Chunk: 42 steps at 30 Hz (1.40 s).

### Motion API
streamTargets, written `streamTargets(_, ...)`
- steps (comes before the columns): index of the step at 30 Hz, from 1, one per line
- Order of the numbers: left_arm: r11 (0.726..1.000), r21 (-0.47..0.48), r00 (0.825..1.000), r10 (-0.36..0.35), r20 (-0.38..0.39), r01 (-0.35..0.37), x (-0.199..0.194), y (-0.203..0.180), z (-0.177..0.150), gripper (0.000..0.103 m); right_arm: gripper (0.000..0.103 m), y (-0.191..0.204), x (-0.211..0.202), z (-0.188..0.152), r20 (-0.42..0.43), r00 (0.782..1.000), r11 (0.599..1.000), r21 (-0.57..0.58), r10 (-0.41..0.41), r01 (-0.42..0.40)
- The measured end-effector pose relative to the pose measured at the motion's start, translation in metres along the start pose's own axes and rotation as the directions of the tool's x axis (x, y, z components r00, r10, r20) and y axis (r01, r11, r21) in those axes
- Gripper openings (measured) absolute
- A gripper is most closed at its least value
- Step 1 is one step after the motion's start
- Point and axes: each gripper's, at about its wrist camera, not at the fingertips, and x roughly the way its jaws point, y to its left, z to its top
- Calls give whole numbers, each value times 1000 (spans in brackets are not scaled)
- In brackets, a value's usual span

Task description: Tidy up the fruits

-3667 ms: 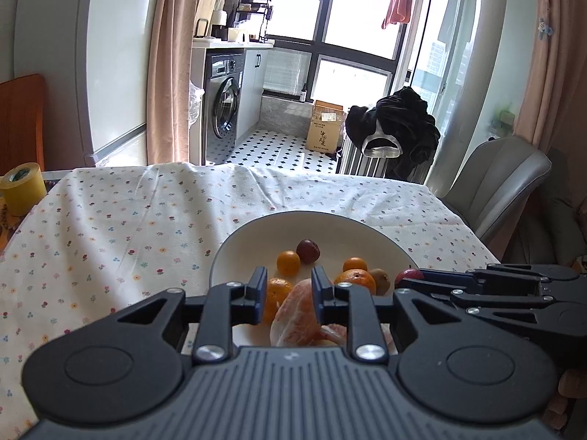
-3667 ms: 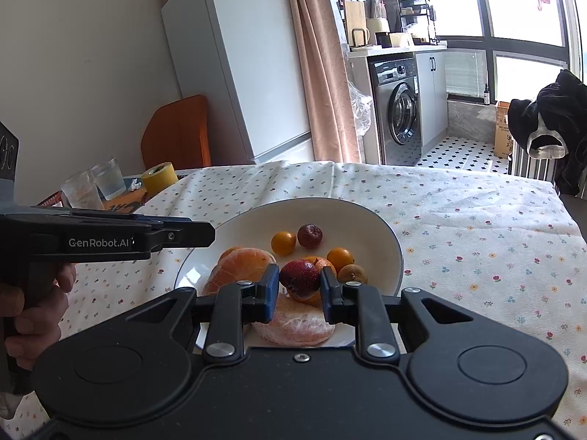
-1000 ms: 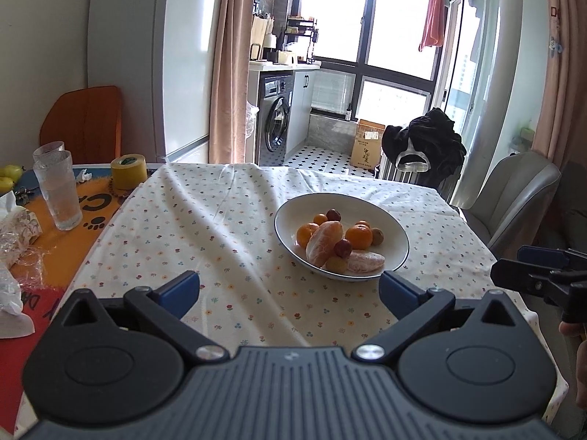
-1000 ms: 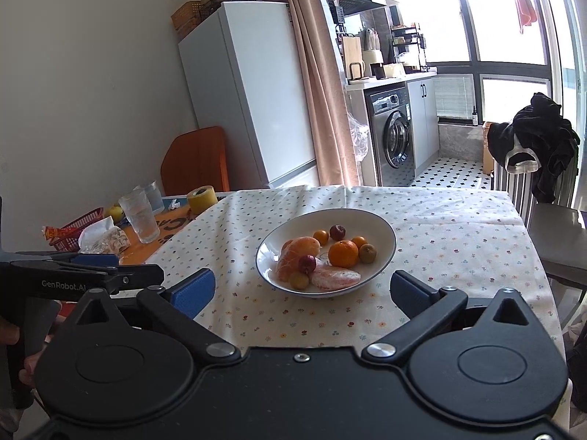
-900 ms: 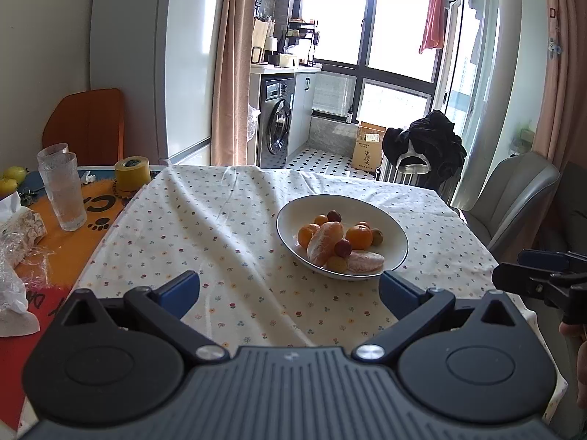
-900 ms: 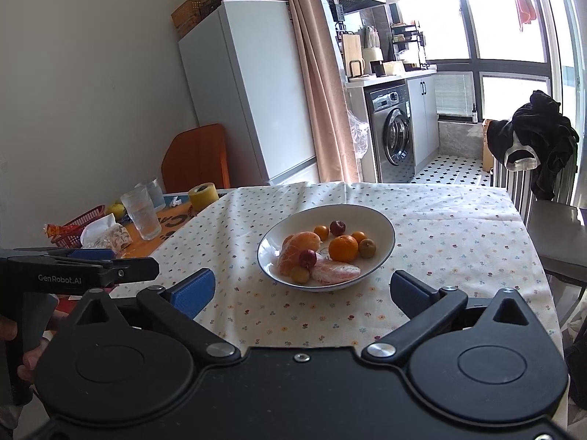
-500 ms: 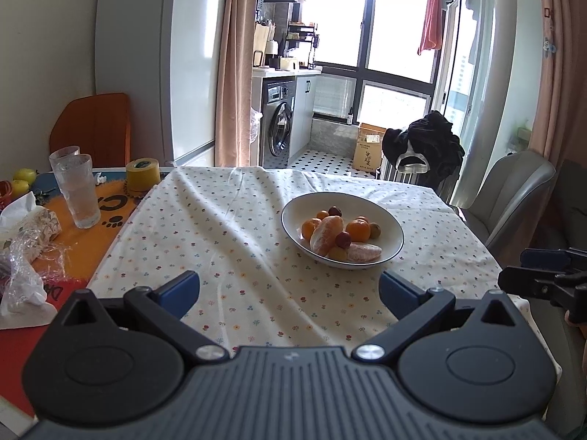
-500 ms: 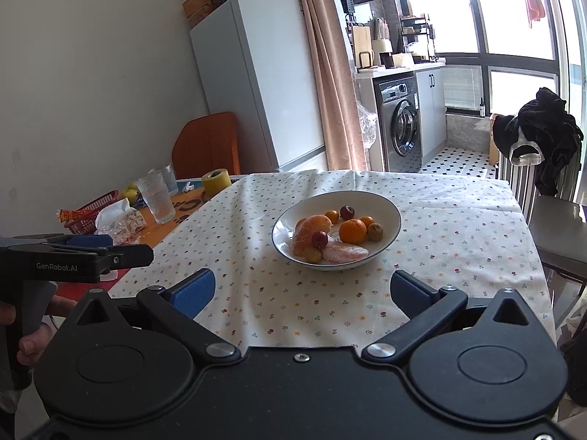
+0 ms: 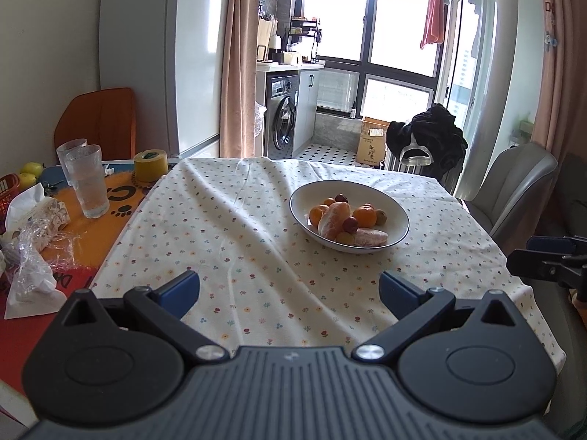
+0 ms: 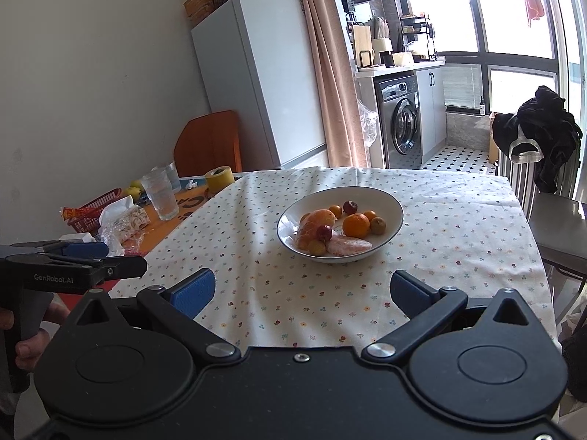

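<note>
White bowl (image 9: 398, 216) holds fruit; left claw (image 9: 290, 288) and right claw (image 10: 302, 291) gape wide, empty

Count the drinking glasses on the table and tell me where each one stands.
2. Front glass stands on the orange mat left of the floral tablecloth; rear glass stands right behind it, partly hidden. Clutter could hide more.

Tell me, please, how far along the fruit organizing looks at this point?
Done: the fruit is gathered in the white bowl on the tablecloth, with the round orange and peeled segment inside. In hand: nothing; the left tongs and right tongs are open and empty, short of the bowl. Left: seemingly nothing on the cloth.
</note>
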Motion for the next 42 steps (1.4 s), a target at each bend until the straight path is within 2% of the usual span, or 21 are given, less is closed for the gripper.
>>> streamTargets(42,1000,-10,1000,-8,0,8,-7,0,-4,103,103,7,-5,0,7,1000,1000,-17,7,-7)
